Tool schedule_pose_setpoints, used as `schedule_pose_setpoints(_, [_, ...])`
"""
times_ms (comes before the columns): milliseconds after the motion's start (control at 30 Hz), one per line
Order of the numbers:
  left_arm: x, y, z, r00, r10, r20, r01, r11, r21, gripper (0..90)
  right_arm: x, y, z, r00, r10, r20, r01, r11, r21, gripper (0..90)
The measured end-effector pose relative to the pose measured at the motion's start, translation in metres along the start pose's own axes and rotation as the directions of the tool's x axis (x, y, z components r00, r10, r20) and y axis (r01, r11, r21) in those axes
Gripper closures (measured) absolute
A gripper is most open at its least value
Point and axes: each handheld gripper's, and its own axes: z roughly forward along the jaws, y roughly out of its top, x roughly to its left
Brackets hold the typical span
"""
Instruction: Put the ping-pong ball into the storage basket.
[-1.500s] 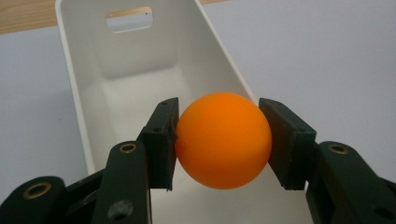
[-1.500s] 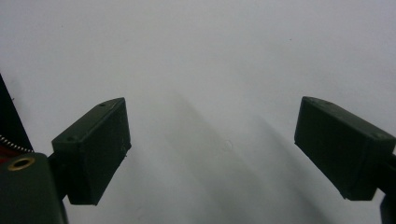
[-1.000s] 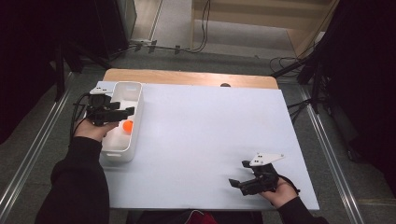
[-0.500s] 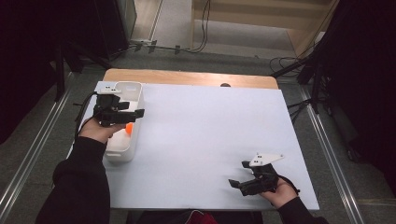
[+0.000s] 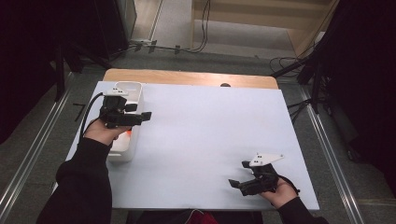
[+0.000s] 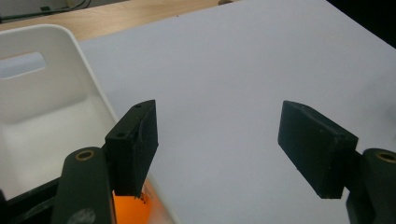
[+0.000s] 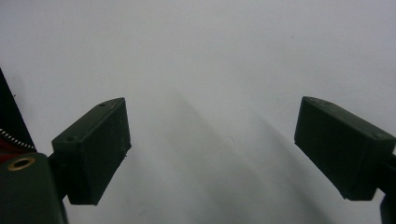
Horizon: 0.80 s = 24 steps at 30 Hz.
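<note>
A white bin (image 5: 132,88) stands at the table's left edge, with a small orange object (image 5: 127,134) lying inside it. My left gripper (image 5: 140,114) hovers over the bin's right rim and points right across the white table top. It is open, with nothing between its jaws. In the left gripper view (image 6: 219,126) the bin's wall (image 6: 88,93) runs past the left jaw, and the orange object (image 6: 130,210) peeks out below that jaw. My right gripper (image 5: 239,173) rests low at the near right and is open over bare white surface (image 7: 210,130).
A white sheet (image 5: 205,126) covers the table, with a wooden strip (image 5: 187,77) along its far edge. Metal rails run down both sides of the table. Cables lie on the floor beyond it.
My left gripper has moved right and slightly up, from above the bin's inside to over its right rim. The right gripper has stayed still.
</note>
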Motion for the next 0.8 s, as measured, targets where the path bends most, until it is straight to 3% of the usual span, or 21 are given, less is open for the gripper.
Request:
schedule_pose_setpoints(400, [-0.014, -0.003, 0.013, 0.9989, 0.025, 0.040, -0.026, 0.9993, 0.026, 28.9, -0.001, 0.000, 0.000, 1.0000, 0.006, 0.007, -0.006, 1.0000, 0.006, 9.3])
schedule_pose_setpoints(533, [-0.020, -0.003, 0.016, 0.9960, 0.027, 0.085, -0.028, 0.9995, 0.015, 28.8, -0.002, 0.000, -0.001, 0.9999, 0.008, 0.012, -0.008, 1.0000, 0.002, 9.3])
schedule_pose_setpoints(800, [-0.032, -0.005, 0.023, 0.9939, 0.044, 0.101, -0.047, 0.9986, 0.025, 28.8, -0.002, 0.000, -0.002, 0.9999, 0.007, 0.011, -0.007, 0.9999, -0.009, 9.3])
